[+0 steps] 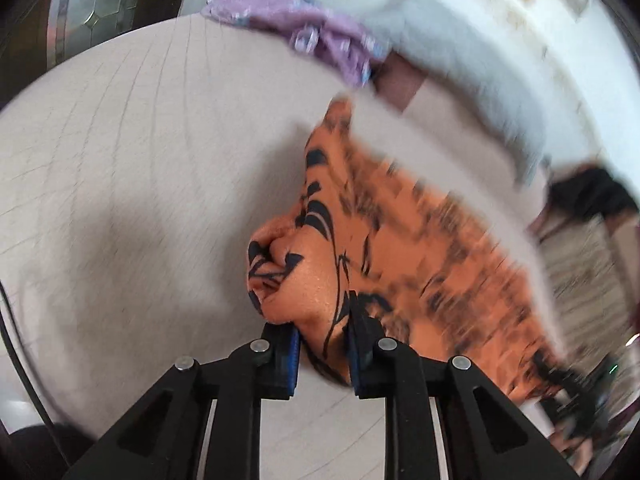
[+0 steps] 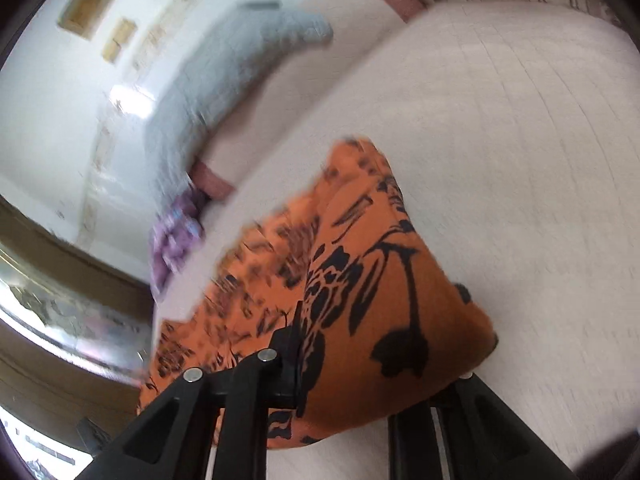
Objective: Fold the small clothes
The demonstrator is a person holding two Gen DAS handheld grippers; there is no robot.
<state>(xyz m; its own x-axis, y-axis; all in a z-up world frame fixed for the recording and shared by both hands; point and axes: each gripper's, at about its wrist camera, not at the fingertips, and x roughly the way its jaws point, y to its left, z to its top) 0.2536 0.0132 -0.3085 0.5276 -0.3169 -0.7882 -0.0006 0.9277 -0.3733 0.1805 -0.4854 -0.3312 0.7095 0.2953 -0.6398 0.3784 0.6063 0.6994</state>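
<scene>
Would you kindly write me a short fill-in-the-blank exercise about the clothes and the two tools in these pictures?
1. Both the left tool and the right tool are clamped on the ____ garment with the black pattern.
2. Near the far edge of the pale surface lies a crumpled ____ garment.
3. Beside it lies a long ____ cloth.

Missing words: orange; purple; grey

left gripper (image 1: pixel 322 354): black linkage arms, silver rivets, blue pads | right gripper (image 2: pixel 360 364): black, silver rivets
</scene>
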